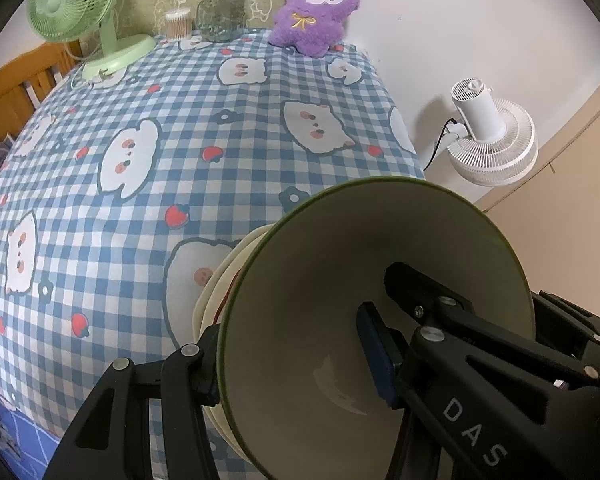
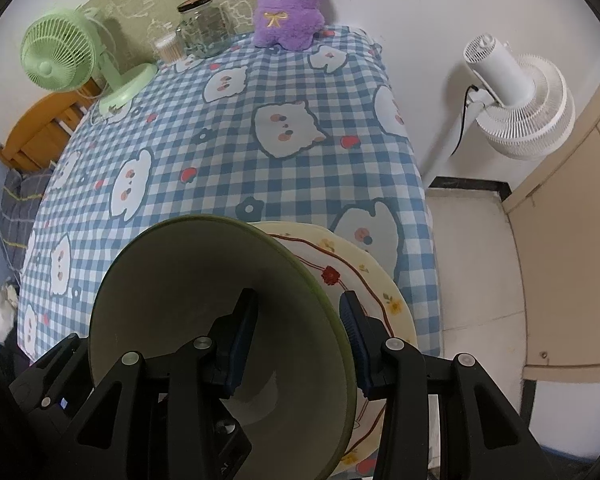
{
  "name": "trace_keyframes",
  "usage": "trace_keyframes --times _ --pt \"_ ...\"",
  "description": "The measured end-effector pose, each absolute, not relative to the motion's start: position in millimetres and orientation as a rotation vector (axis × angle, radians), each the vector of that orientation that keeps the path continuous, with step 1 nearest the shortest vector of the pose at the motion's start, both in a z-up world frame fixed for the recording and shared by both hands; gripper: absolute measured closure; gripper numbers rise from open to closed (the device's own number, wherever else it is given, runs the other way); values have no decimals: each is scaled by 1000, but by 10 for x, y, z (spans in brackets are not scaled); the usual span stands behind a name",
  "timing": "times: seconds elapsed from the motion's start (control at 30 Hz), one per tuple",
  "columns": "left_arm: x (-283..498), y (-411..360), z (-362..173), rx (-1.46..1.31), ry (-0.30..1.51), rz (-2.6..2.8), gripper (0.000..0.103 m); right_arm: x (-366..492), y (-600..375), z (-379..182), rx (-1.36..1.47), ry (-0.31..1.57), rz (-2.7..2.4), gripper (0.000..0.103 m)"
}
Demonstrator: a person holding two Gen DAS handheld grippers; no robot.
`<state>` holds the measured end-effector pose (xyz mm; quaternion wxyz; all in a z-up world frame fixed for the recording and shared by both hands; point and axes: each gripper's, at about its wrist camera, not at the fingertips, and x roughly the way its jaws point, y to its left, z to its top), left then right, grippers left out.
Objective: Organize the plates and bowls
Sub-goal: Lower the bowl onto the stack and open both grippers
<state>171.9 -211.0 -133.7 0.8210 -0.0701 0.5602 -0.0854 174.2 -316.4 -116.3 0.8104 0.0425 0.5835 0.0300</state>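
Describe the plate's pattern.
Cream plate with a red-brown vine line and small flowers; clearest in the right wrist view.

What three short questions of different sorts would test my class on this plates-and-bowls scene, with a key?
1. True or false: the green-rimmed bowl sits on the flowered plate.
2. Multiple choice: which stands nearest the purple plush toy? A) glass jar B) green fan C) white fan
3. Fill in: each tool, left tool and right tool, has one finger inside the bowl and one ____ its wall.

Key
1. True.
2. A.
3. Outside. Both tools straddle the bowl's rim, on opposite sides.
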Motion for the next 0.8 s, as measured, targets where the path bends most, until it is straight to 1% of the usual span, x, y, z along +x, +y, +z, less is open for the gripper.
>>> trace_keyframes --times 0.2,0.3,0.33,0.37,0.4,0.43,0.47,0.5,0.53,0.57,0.67,0.8 --pt "1703 -2144 -1333 -121 1182 -182 46 1723 -3200 -1175 100 1237 75 57" --pt "1697 -2148 -1331 -120 1184 -181 44 1712 -3205 -1176 107 1233 83 56" --pt "1694 -2149 -1331 -118 1184 -175 41 1708 -3210 -1177 109 1231 84 55" --pt "1687 -2151 -1328 -114 1183 -170 37 1708 -3211 -1178 114 1233 89 53" --pt "1682 -2155 -1321 -110 1181 -169 36 1705 -3213 -1175 118 1233 94 52" --pt "1672 -2160 -1311 -104 1177 -169 33 1699 -3218 -1160 119 1229 99 47" --pt "1663 -2164 -1298 -99 1174 -166 30 1691 -3213 -1133 115 1220 102 38" --pt "1656 -2164 -1280 -96 1168 -163 29 1680 -3211 -1112 110 1214 101 33" --pt "1652 -2162 -1266 -96 1164 -163 25 1668 -3203 -1068 97 1200 96 26" --pt "1651 -2158 -1245 -95 1158 -161 22 1660 -3200 -1037 91 1189 95 23" --pt "1647 -2144 -1182 -96 1147 -155 18 1645 -3196 -978 92 1178 105 22" --pt "1638 -2143 -1101 -83 1138 -154 17 1631 -3194 -894 96 1168 120 22"
